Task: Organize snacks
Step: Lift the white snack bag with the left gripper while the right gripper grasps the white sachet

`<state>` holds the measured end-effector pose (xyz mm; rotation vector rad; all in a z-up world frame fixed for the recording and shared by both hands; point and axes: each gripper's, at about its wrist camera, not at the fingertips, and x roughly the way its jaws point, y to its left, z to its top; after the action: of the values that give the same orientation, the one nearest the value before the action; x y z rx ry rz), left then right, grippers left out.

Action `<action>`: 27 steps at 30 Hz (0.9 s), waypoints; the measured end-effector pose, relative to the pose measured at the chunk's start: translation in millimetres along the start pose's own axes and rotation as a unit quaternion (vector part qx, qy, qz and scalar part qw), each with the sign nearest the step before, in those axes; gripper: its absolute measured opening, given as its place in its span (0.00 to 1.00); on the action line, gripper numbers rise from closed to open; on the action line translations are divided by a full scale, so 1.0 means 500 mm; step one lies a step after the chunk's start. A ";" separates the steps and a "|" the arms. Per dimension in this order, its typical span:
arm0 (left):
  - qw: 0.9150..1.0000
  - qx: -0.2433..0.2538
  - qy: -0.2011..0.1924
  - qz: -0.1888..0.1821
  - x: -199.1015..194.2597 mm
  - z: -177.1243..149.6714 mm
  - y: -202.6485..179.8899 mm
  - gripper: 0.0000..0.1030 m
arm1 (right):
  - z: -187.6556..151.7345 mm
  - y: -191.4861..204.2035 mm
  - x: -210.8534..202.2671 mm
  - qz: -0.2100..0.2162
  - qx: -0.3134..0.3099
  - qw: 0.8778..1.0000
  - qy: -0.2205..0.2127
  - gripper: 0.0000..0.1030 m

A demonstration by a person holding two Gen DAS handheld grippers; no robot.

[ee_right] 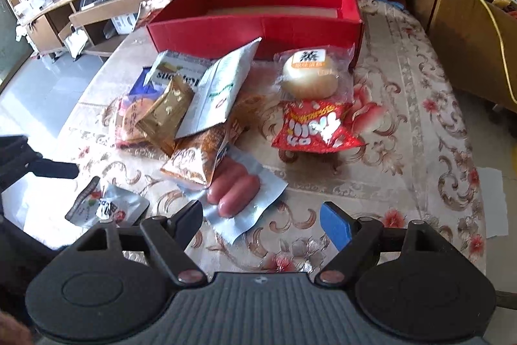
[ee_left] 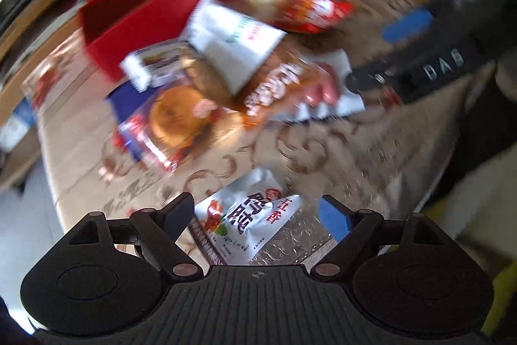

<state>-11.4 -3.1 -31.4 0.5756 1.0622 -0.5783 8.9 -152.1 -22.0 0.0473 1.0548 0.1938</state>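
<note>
My left gripper (ee_left: 258, 215) is open, pointing down at a silver-white snack packet (ee_left: 248, 215) that lies flat on the table between its fingers, pads apart from it. This view is blurred. My right gripper (ee_right: 263, 220) is open just short of a clear sausage pack (ee_right: 236, 193). Behind it a heap holds a white pouch (ee_right: 219, 89), an orange packet (ee_right: 200, 157), a gold packet (ee_right: 164, 112) and a round cake pack (ee_right: 129, 122). A wrapped bun (ee_right: 307, 76) and a red snack bag (ee_right: 316, 128) lie right of the heap. The open red box (ee_right: 258, 21) stands behind.
A floral tablecloth (ee_right: 404, 151) covers the table; its left edge drops to a pale tiled floor (ee_right: 38, 92). A wooden shelf unit (ee_right: 97, 5) with cables runs along the back. A brown cardboard box (ee_right: 468, 31) stands at the right.
</note>
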 end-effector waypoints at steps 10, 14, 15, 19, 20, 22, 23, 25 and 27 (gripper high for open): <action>0.993 0.090 0.040 -0.065 0.068 0.003 0.023 0.89 | 0.011 0.028 0.028 0.010 -0.015 0.999 0.029 0.77; 0.995 0.060 0.047 -0.065 0.064 -0.008 0.023 0.83 | 0.019 0.019 0.032 0.013 -0.006 0.999 0.031 0.77; 0.996 0.046 0.045 -0.066 0.061 -0.010 0.022 0.80 | 0.021 0.018 0.031 0.015 -0.003 0.999 0.030 0.77; 0.997 -0.013 0.032 -0.063 0.058 -0.005 0.012 0.69 | 0.024 0.011 0.021 0.022 0.002 1.000 0.021 0.77; 0.997 -0.025 0.031 -0.064 0.055 -0.004 0.011 0.68 | 0.023 0.009 0.018 0.023 0.003 1.000 0.020 0.77; 0.996 -0.049 0.033 -0.061 0.060 0.006 0.012 0.68 | 0.022 0.005 0.013 0.024 0.006 1.000 0.018 0.77; 0.996 -0.056 0.034 -0.058 0.060 0.006 0.011 0.70 | 0.020 0.003 0.013 0.023 0.006 1.000 0.017 0.77; 0.996 -0.053 0.034 -0.056 0.068 0.012 0.002 0.79 | 0.018 -0.006 0.014 0.020 0.010 1.000 0.019 0.77; 0.997 -0.021 0.042 -0.056 0.075 0.010 -0.023 0.95 | 0.017 -0.018 0.014 0.016 0.020 0.999 0.022 0.77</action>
<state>-2.2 -20.5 -65.8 0.5094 1.1889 -0.6317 21.0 -159.3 -25.0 0.0957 1.1023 0.2040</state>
